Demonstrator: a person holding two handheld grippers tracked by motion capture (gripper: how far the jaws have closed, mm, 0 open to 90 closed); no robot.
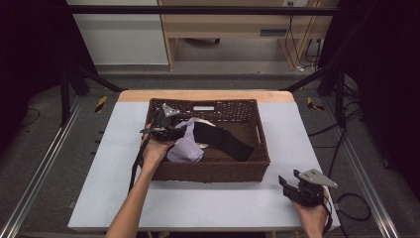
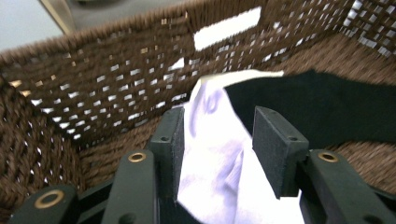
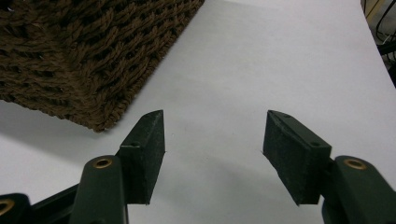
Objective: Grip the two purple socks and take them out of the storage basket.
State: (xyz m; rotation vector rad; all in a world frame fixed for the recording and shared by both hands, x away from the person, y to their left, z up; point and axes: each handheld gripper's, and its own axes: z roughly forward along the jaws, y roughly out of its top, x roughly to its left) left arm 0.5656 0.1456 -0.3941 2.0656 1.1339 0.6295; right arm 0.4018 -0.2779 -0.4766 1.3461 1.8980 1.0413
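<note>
Lab-type recording setup — black metal frame (image 1: 198, 10) at 12 o'clock, loose cables (image 1: 346, 144) on grey floor at 3 o'clock, white-topped table (image 1: 208, 203) — wooden desk (image 1: 237, 25) behind.

No readable text, label, brand, number or sign appears on anything here.

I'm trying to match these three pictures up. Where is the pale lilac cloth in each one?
High view: the lilac cloth lies in the basket's left part, at the left gripper.
Left gripper view: cloth centre, between the jaws.
Right gripper view: not in it.
Shared landmark: the brown woven basket.
</note>
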